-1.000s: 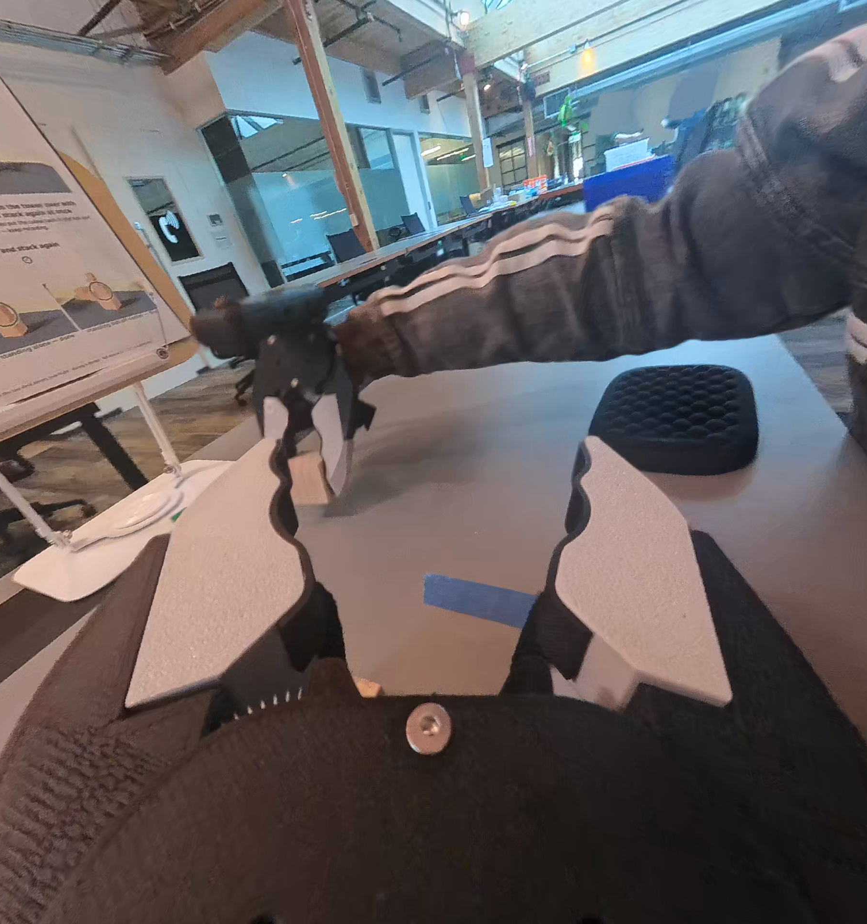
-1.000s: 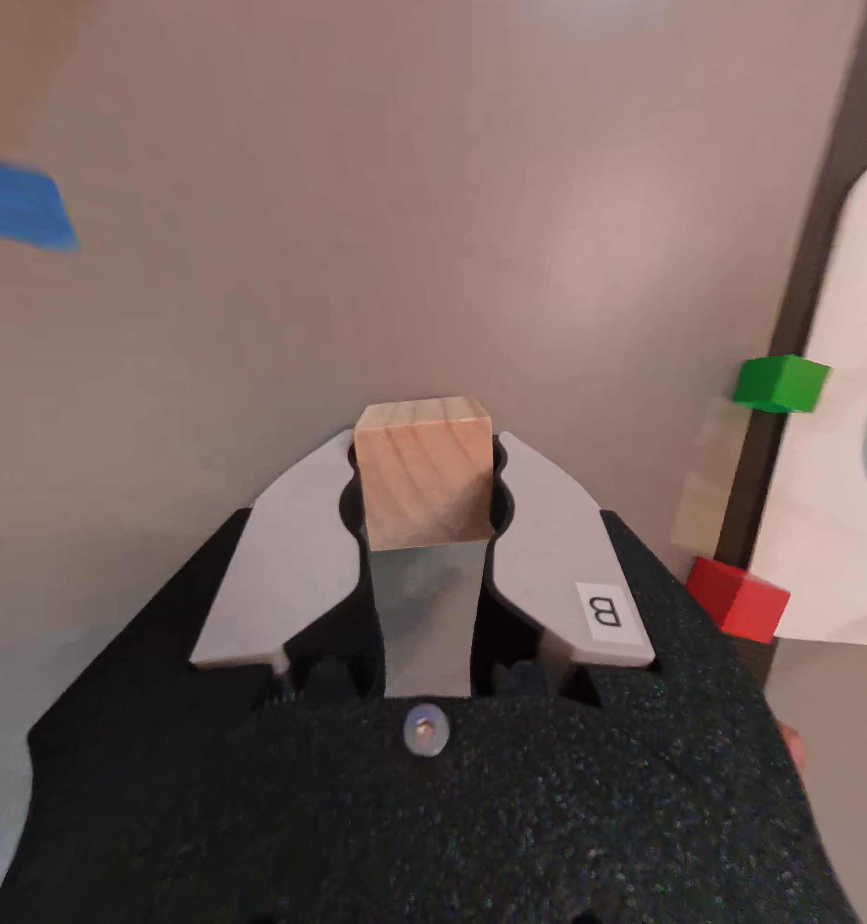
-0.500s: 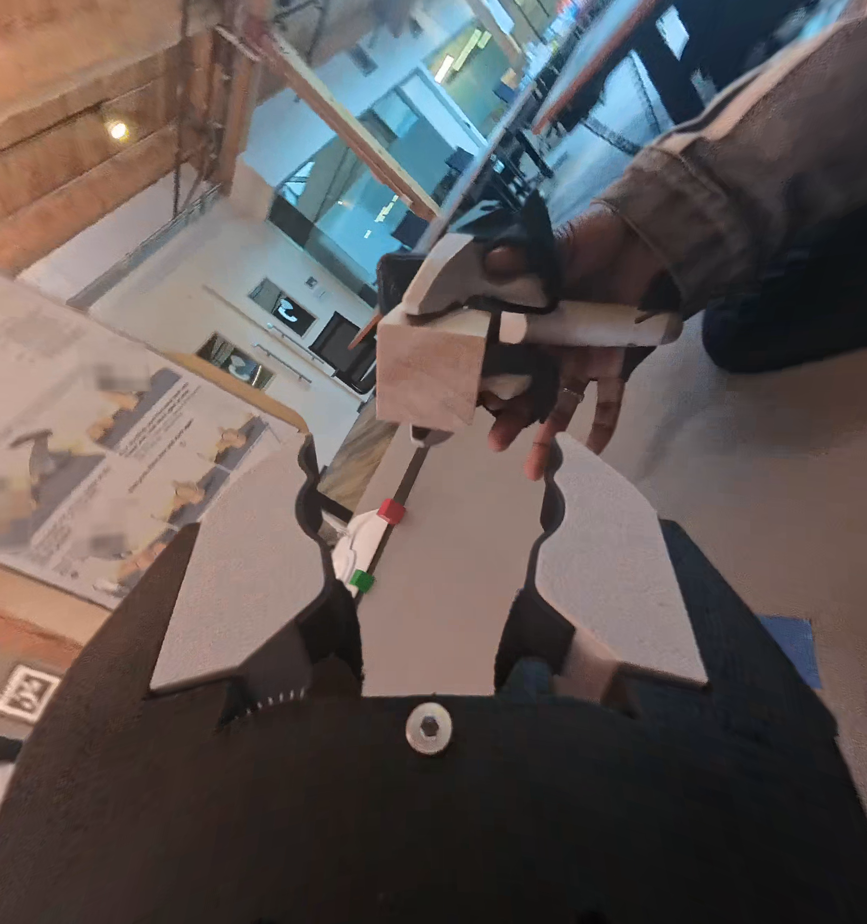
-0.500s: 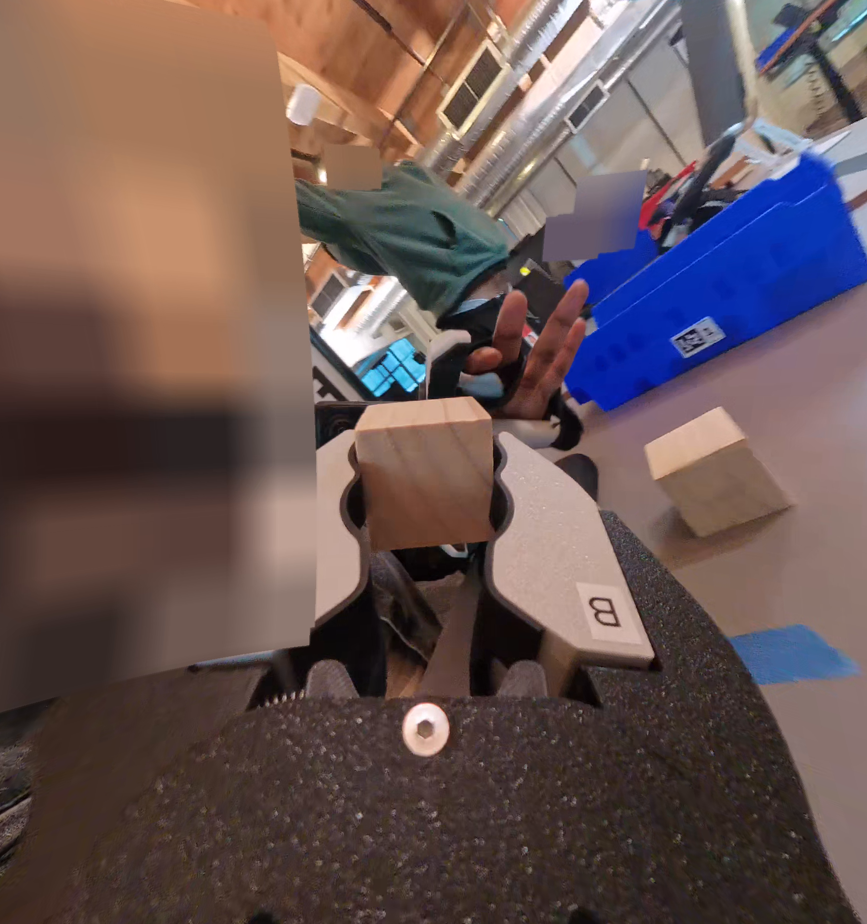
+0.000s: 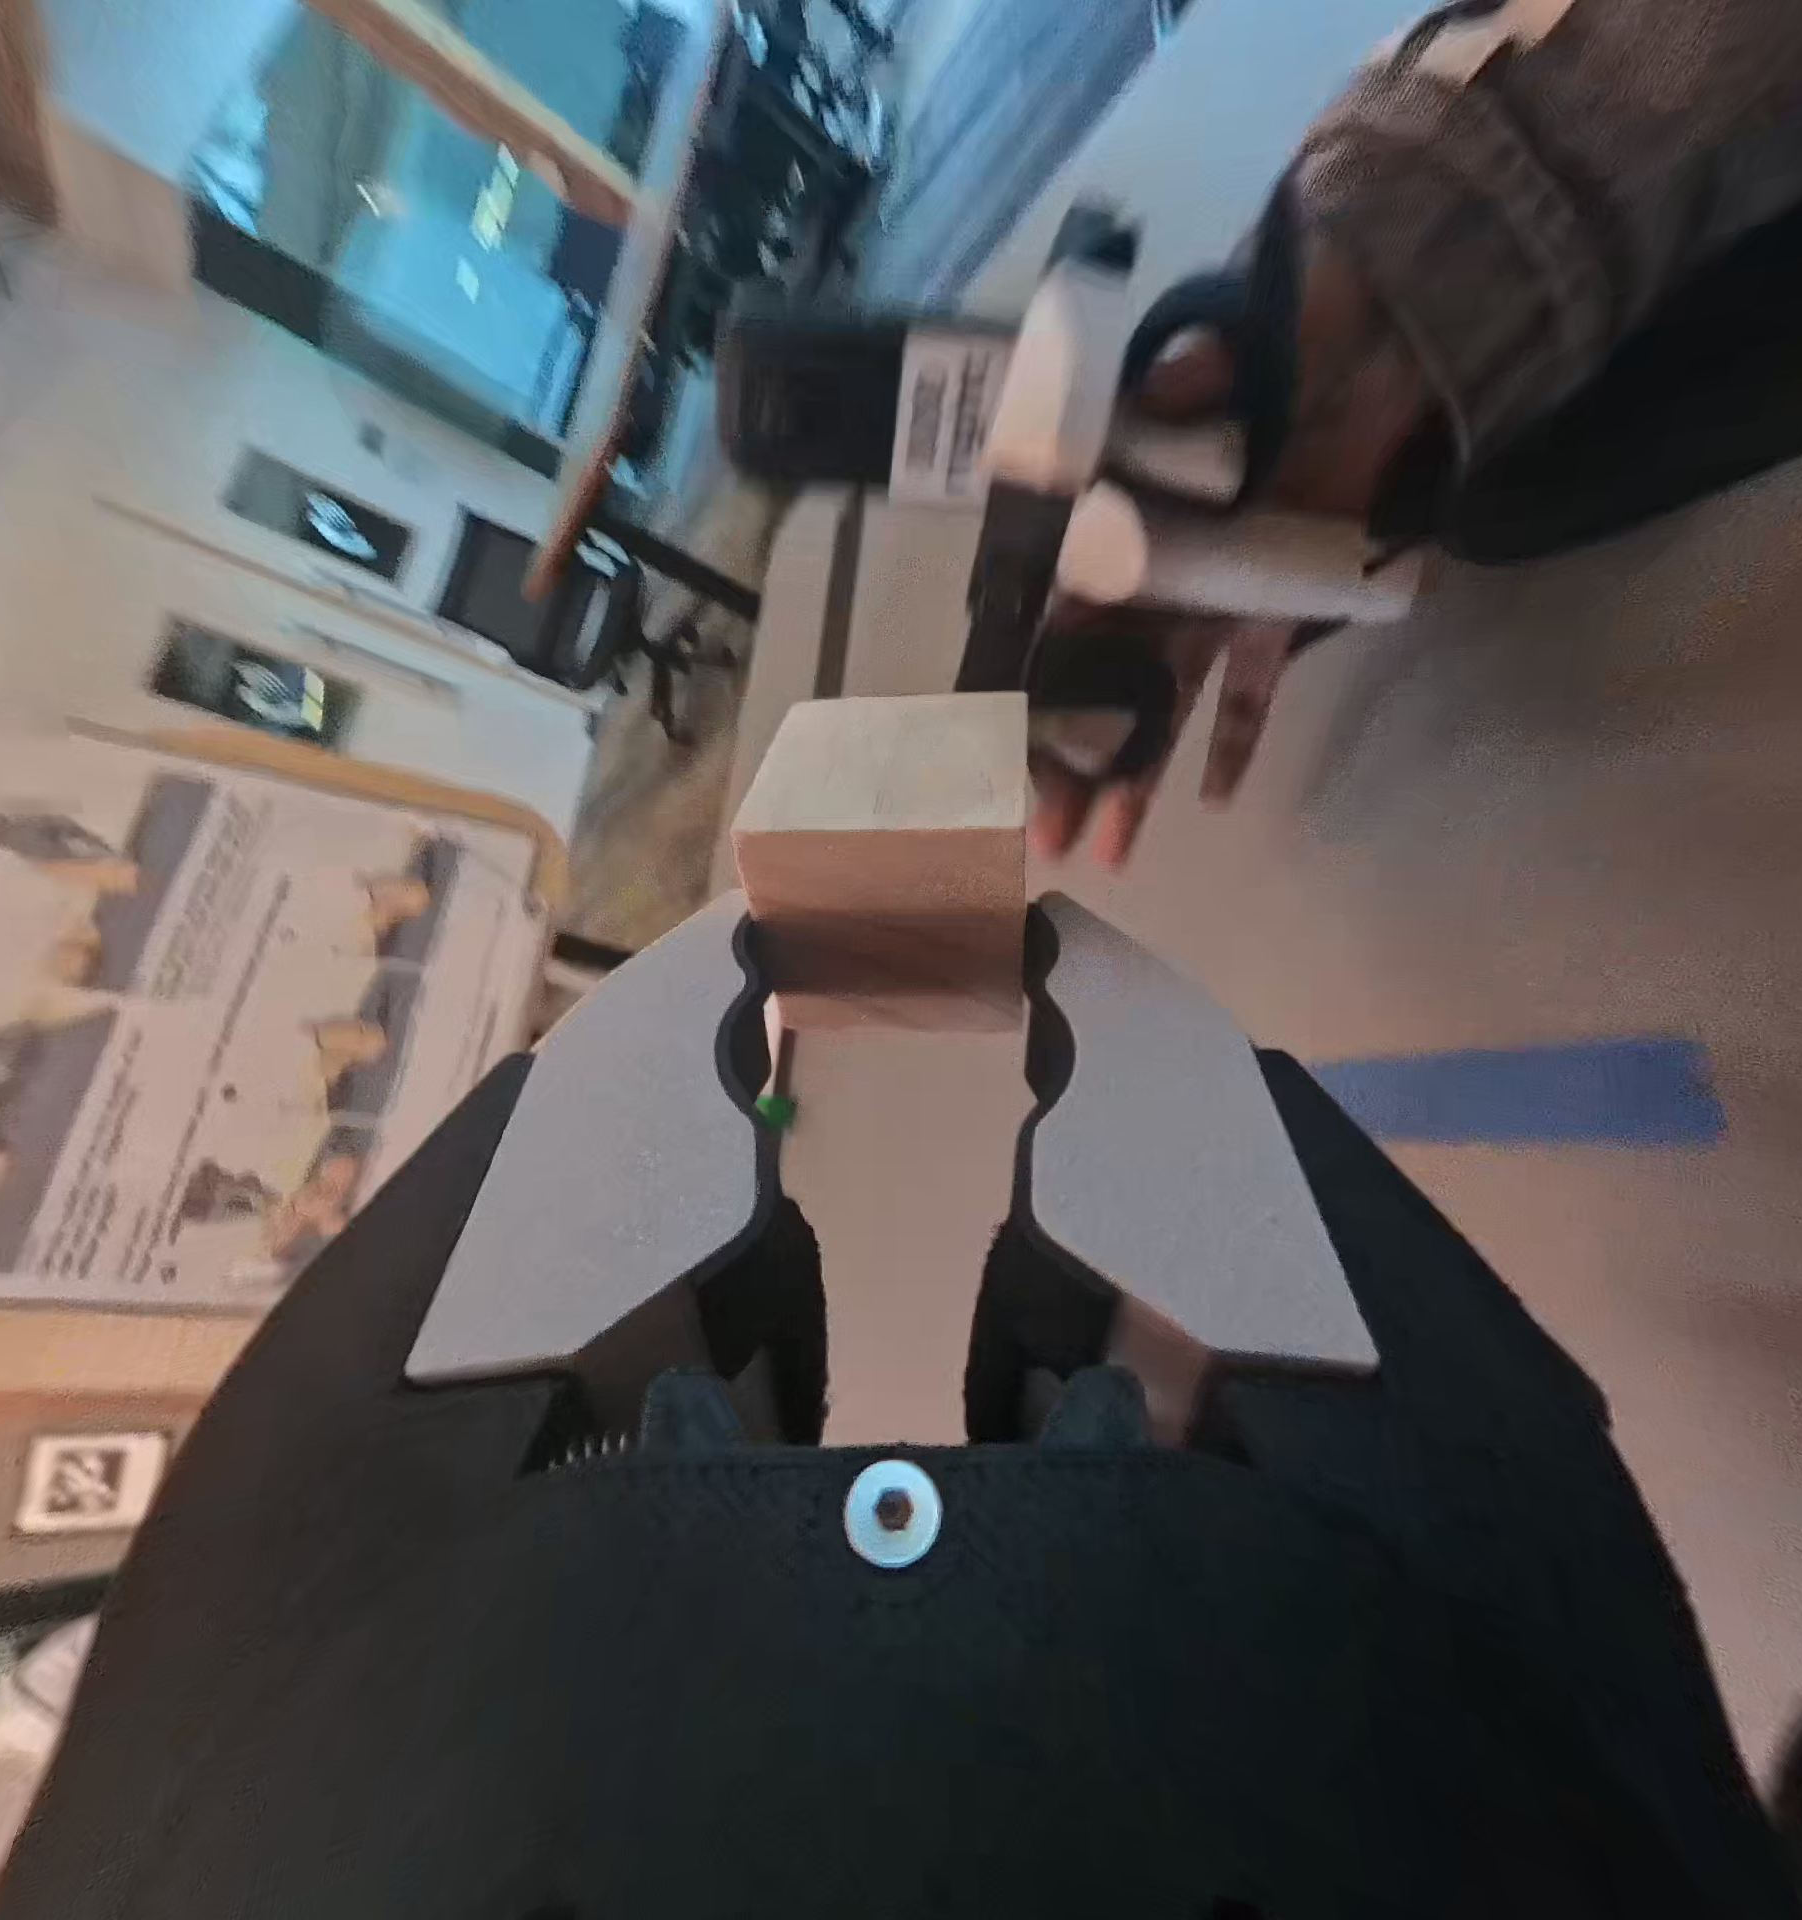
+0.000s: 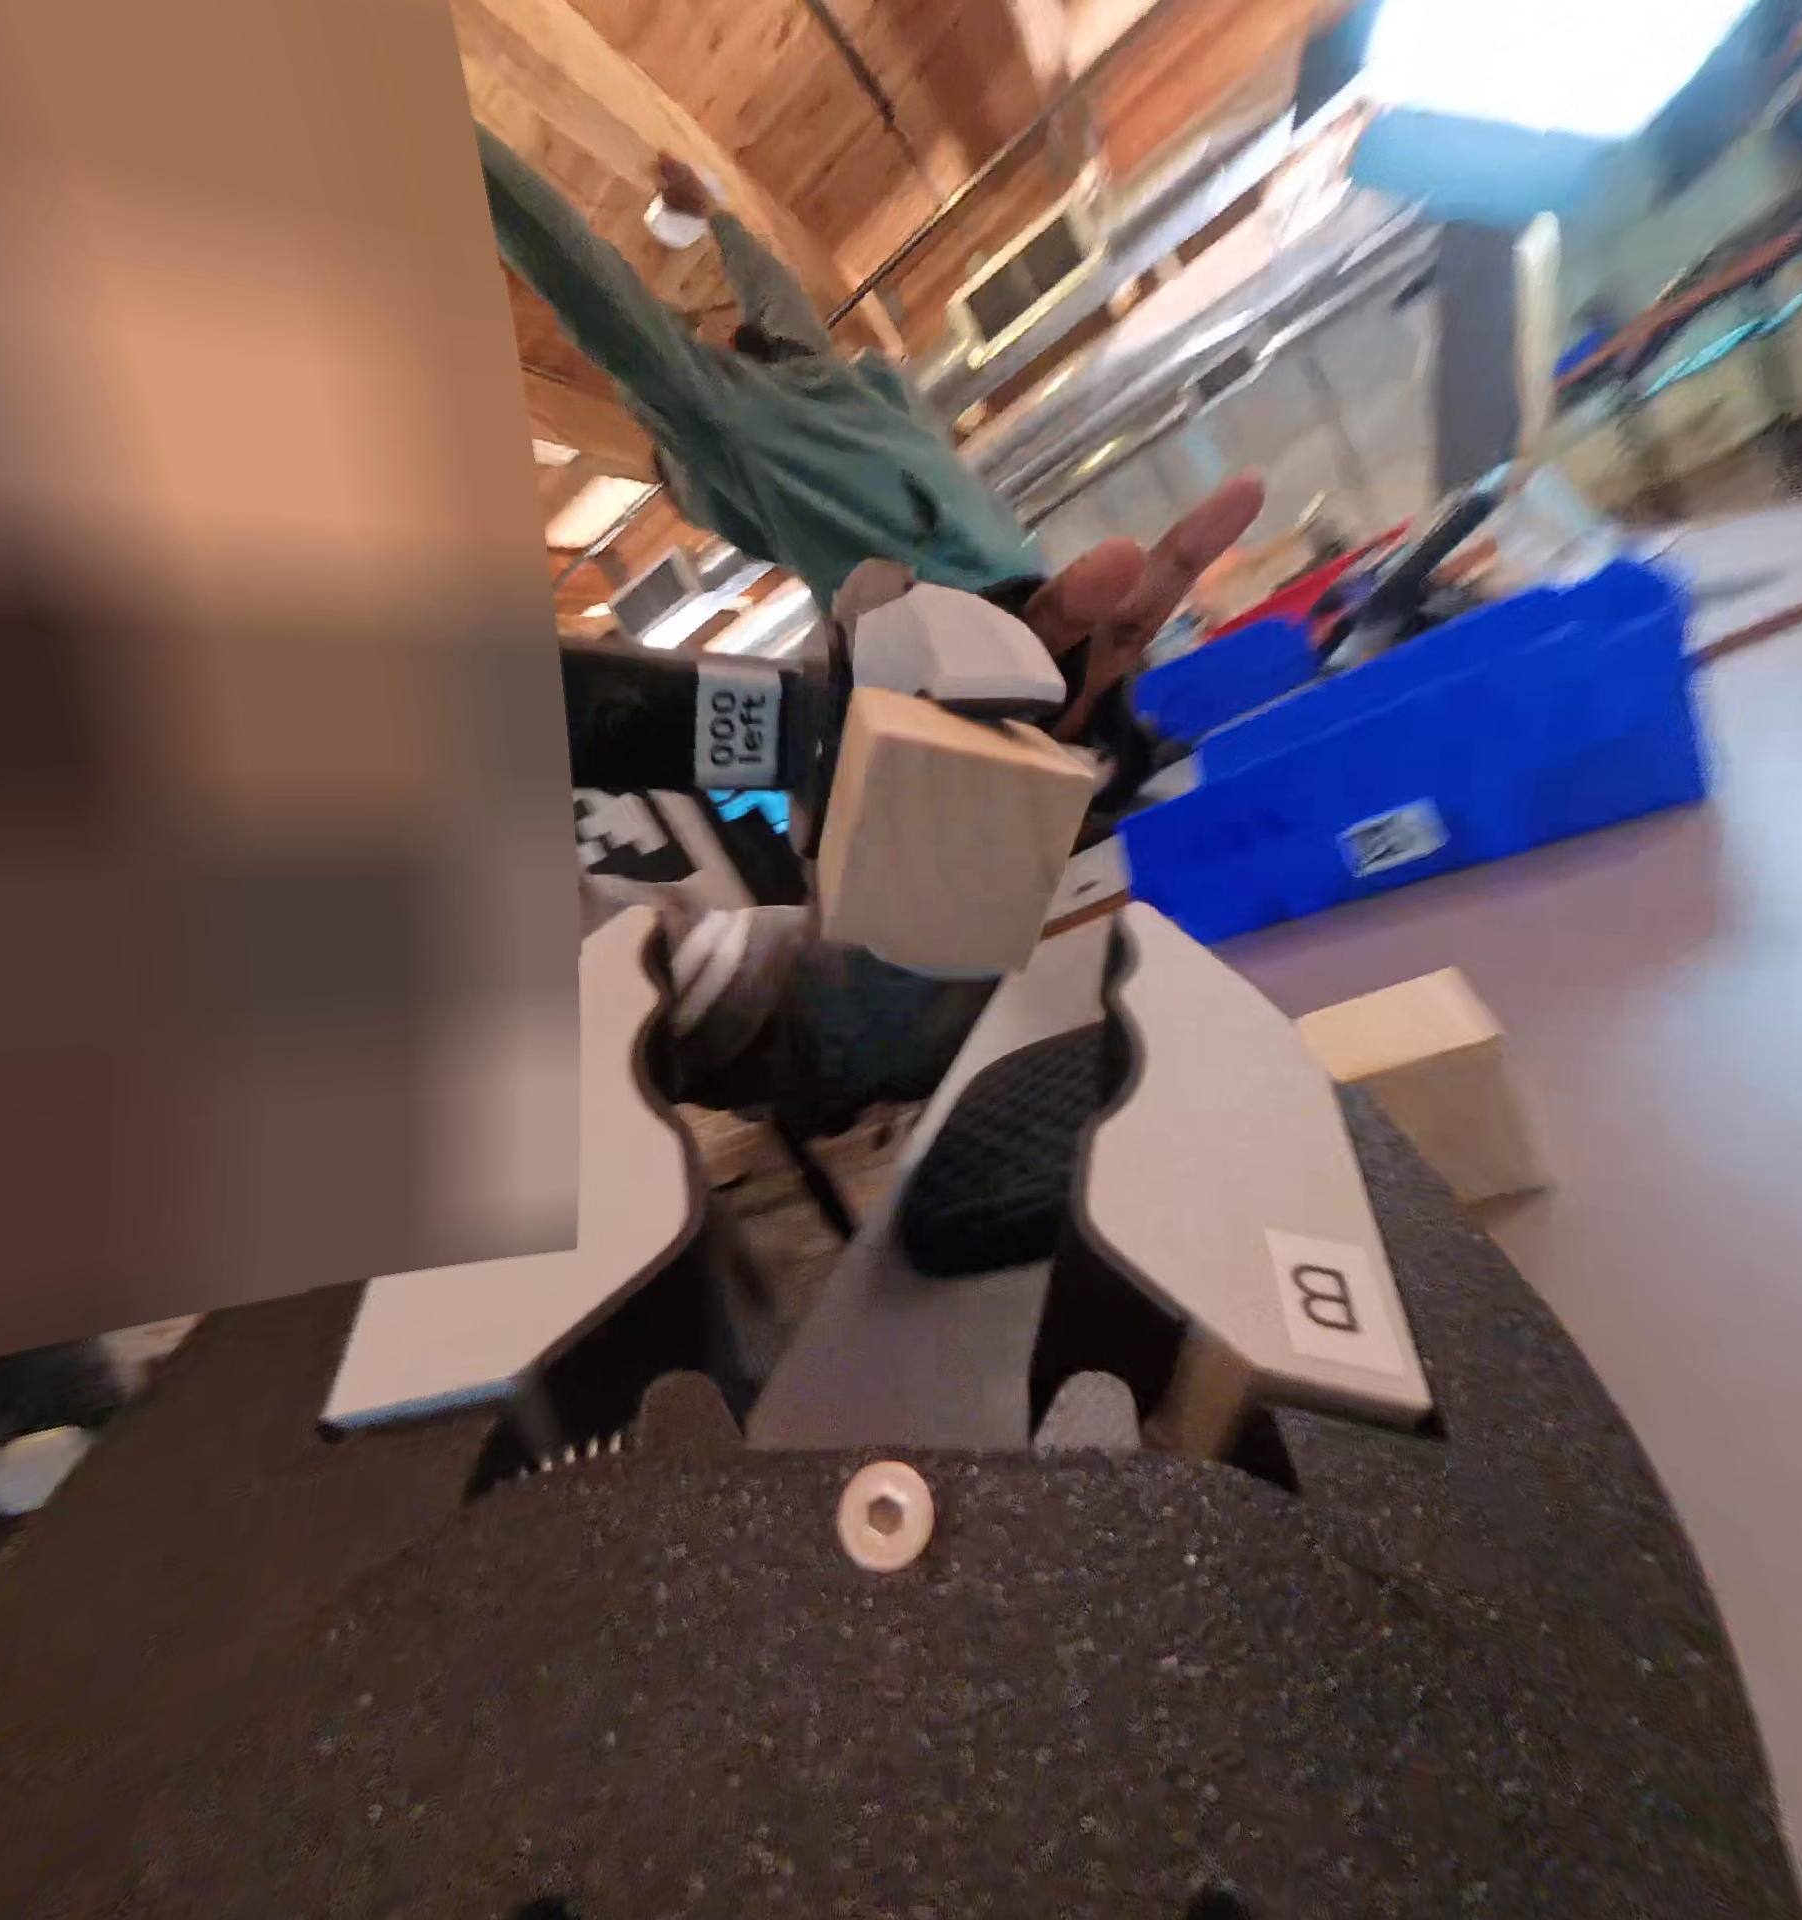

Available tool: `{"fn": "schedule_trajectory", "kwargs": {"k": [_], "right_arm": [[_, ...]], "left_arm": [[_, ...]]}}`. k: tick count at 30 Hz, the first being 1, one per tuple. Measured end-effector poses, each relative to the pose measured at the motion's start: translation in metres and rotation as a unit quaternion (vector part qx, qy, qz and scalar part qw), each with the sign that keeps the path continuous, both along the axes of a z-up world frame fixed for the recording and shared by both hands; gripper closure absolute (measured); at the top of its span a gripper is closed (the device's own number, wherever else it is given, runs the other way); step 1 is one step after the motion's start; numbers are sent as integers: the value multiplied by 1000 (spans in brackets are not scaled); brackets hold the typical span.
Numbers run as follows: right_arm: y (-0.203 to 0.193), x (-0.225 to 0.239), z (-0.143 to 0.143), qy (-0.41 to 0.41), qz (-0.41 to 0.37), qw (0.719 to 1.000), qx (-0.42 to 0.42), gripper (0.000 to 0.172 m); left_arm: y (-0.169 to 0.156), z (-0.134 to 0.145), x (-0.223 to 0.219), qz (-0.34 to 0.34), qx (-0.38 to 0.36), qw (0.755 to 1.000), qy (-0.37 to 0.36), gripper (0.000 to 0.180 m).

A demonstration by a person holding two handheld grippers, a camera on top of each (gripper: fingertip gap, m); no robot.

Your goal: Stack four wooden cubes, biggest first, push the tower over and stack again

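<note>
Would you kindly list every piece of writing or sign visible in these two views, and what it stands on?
I do not copy wording, so here are the bearers:
White sticker on the right gripper: one legible character.
Grey label on the left gripper: legible.
Blue bin's label: blurred.
Poster: blurred.
Square coded tag: pattern only.

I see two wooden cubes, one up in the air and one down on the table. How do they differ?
The raised cube is clamped in the left claw, clear of the table. The other cube rests on the table, touched by nothing. The raised cube sits tilted, while the other cube lies flat. Both are plain pale wood. Which is bigger I cannot tell.
</note>
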State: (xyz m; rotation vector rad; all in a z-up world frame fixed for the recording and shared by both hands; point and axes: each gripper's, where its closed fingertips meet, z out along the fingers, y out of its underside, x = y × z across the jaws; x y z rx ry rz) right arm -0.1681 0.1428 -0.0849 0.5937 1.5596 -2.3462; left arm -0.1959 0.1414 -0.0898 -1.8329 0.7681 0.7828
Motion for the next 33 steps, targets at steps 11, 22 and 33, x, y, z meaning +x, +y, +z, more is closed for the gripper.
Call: {"fn": "schedule_trajectory", "kwargs": {"k": [11,22,33], "right_arm": [[22,-24,-14,131,-177,969,112,82],[28,-27,-12,123,-187,970,99,85],[29,-28,-11,116,-185,972,85,86]], "left_arm": [[-118,-74,-85,183,-480,842,-164,134],[-95,-98,-74,136,-483,827,-255,135],[-97,-106,-77,102,-465,833,-281,134]]}}
